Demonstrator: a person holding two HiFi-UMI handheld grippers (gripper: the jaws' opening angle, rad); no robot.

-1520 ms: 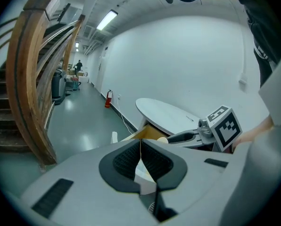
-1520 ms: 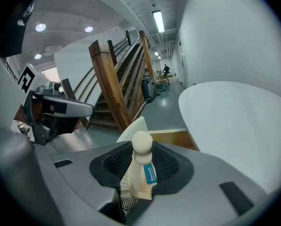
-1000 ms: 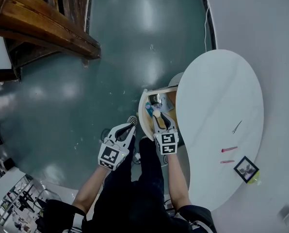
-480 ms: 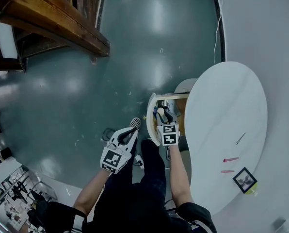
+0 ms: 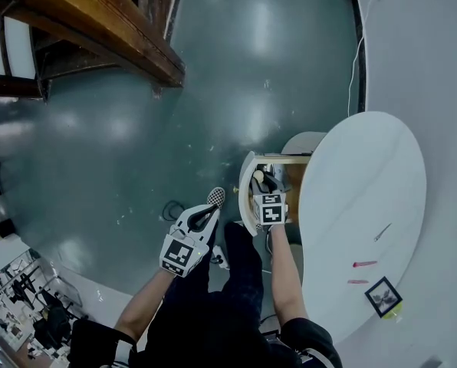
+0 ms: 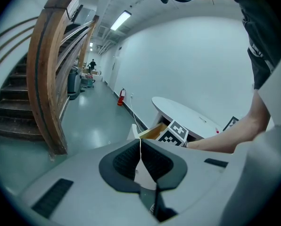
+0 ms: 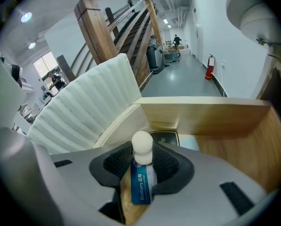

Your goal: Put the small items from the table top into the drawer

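My right tool [image 7: 141,160] is clamped on a small white-capped tube [image 7: 141,185], inside the open drawer [image 7: 204,114] under the worktop [image 5: 363,182]. My left tool [image 6: 140,157] has its jaws together, empty.

From my feed I'm seeing a glossy dark teal floor [image 5: 236,75] with light glaring off it. There's a big wooden staircase [image 5: 98,29] along one side and a plain white wall [image 6: 192,65] on the other. Strip lights [image 6: 120,20] run overhead, and a red fire extinguisher [image 6: 120,97] stands by the wall down the corridor.
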